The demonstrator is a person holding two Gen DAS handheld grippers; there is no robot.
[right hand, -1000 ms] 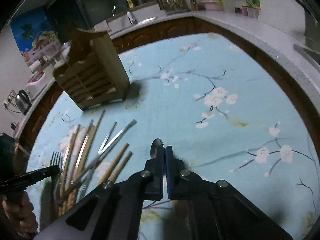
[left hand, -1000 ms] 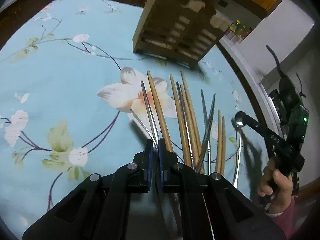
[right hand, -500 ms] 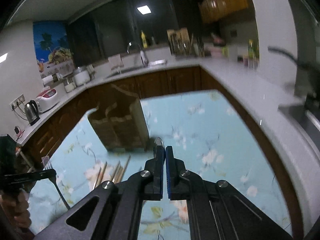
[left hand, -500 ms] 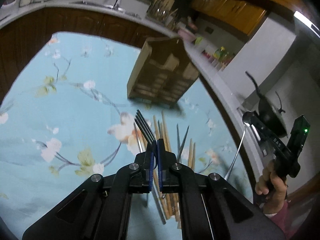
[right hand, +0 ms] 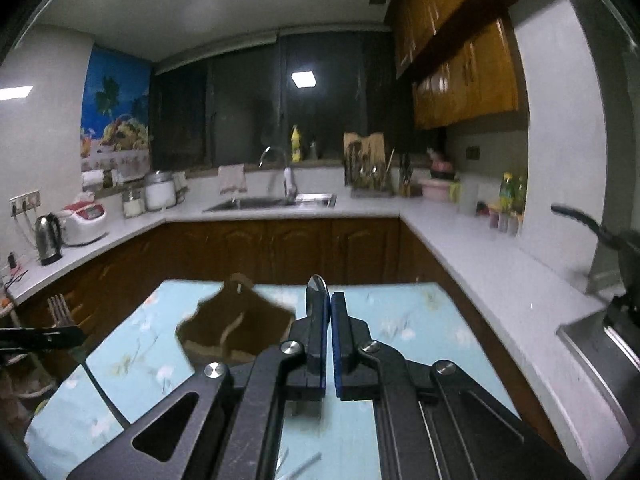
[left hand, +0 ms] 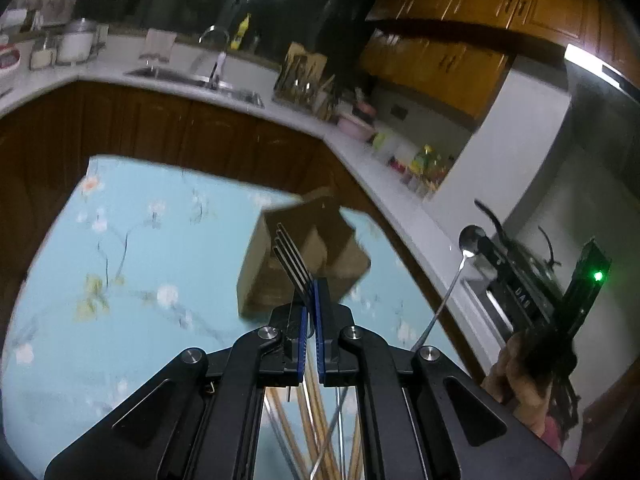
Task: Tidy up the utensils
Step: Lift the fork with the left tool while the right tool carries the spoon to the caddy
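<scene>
My left gripper point(left hand: 313, 294) is shut on a metal fork point(left hand: 291, 255), whose tines stick up past the pads. Beyond it stands the wooden utensil holder point(left hand: 300, 256) on the flowered blue table point(left hand: 132, 264). My right gripper point(right hand: 328, 312) is shut on a metal spoon point(right hand: 317, 289), its bowl showing above the left pad. In the left wrist view the right gripper point(left hand: 486, 246) holds that spoon point(left hand: 469, 240) at the right, handle hanging down. The right wrist view shows the fork point(right hand: 58, 308) in the left gripper at the far left. Wooden chopsticks point(left hand: 312, 420) and metal utensils lie below my left gripper.
A white counter point(right hand: 460, 240) with dark wooden cabinets wraps around the table, with a sink point(right hand: 276, 202), kettle point(right hand: 48, 240), rice cooker point(right hand: 86, 220) and jars. A person's hand point(left hand: 524, 372) grips the right gripper's handle. Upper wooden cabinets point(left hand: 460, 20) hang at the right.
Both grippers have lifted well above the table and tipped up toward level. The fork came up off the pile in the left gripper; the spoon rose with the right one.
</scene>
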